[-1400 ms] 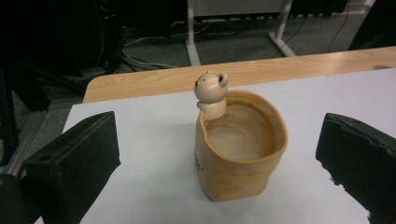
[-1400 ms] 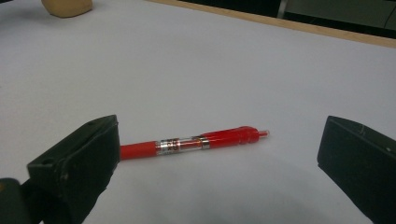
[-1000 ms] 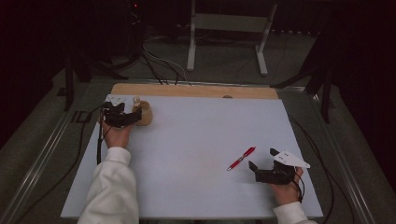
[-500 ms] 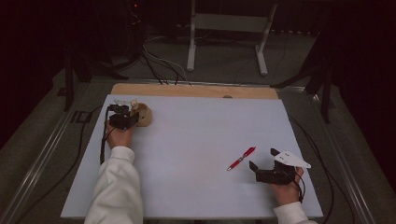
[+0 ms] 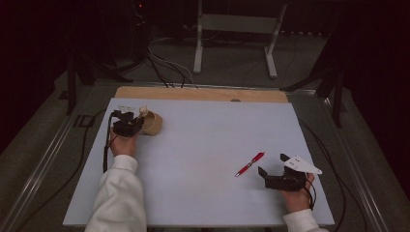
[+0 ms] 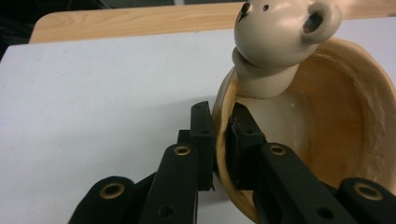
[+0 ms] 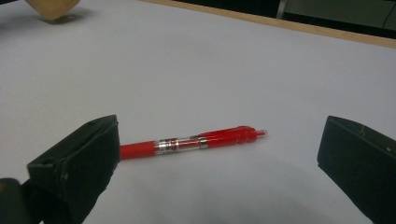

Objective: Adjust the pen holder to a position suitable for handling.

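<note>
My left hand-held gripper [image 6: 219,144] has just closed, pinching the wall of the tan cup [image 5: 151,123] at the counter's [image 5: 203,159] far left, so I lift slow and level; right hand-held gripper [image 7: 219,163] gapes empty by the red pen [image 7: 191,141].

White table top [image 5: 203,159] filling middle of room, light falling brightest there. Wooden strip [image 5: 203,94] running along table's far edge. Grey floor [image 5: 232,63] lying beyond table, black cables [image 5: 164,67] trailing across it toward table's far left corner. Pale metal stand [image 5: 237,29] standing behind table (two splayed legs). Metal rails [image 5: 43,159] flanking table. Surroundings fading into darkness.
</note>
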### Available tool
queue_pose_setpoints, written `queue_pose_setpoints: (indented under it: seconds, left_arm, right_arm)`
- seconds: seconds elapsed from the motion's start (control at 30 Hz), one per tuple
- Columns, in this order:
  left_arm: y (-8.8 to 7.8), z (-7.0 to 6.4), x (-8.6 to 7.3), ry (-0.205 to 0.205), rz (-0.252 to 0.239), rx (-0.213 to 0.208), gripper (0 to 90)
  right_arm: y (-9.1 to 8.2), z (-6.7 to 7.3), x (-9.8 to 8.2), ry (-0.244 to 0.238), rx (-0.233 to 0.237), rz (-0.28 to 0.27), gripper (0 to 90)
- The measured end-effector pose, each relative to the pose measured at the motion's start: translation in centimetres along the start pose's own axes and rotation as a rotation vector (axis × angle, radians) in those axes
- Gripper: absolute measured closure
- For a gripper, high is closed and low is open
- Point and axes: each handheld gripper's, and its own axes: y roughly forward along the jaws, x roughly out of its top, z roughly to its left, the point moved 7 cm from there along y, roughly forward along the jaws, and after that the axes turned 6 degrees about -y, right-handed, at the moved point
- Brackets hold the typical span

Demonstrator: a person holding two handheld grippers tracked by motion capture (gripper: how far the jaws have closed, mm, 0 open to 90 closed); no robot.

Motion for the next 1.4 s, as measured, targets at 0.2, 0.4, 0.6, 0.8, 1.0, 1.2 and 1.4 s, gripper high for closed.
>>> queue_pose_setpoints:
  seconds: [0.2,0.4,0.6,0.8,1.0,1.2,1.4]
  left_arm:
    - [-1.2,-2.1,0.3,0.049,0.000,-0.062,83.2]
    - [-2.3,-4.7,-0.1,0.112,0.014,-0.123,83.2]
    - [-2.9,-7.3,-0.4,0.160,0.028,-0.177,83.1]
    - [-3.2,-9.8,-1.3,0.227,0.062,-0.217,83.1]
    - [-3.4,-11.8,-2.6,0.270,0.099,-0.255,83.1]
    - [-3.5,-13.6,-3.9,0.319,0.133,-0.288,83.1]
    - [-3.0,-15.5,-5.2,0.369,0.165,-0.308,83.1]
  right_arm:
    - [0.0,0.0,0.0,0.000,0.000,0.000,0.0]
    - [0.0,0.1,0.0,-0.001,0.002,0.000,0.0]
    - [0.1,0.1,0.0,-0.004,0.002,0.003,0.0]
    - [0.0,0.1,0.0,-0.001,0.004,0.001,0.0]
    - [0.0,0.1,0.0,0.001,0.005,-0.001,0.0]
    - [0.0,0.1,0.0,-0.003,0.006,-0.001,0.0]
    - [0.1,0.1,0.0,-0.003,0.005,-0.001,0.0]
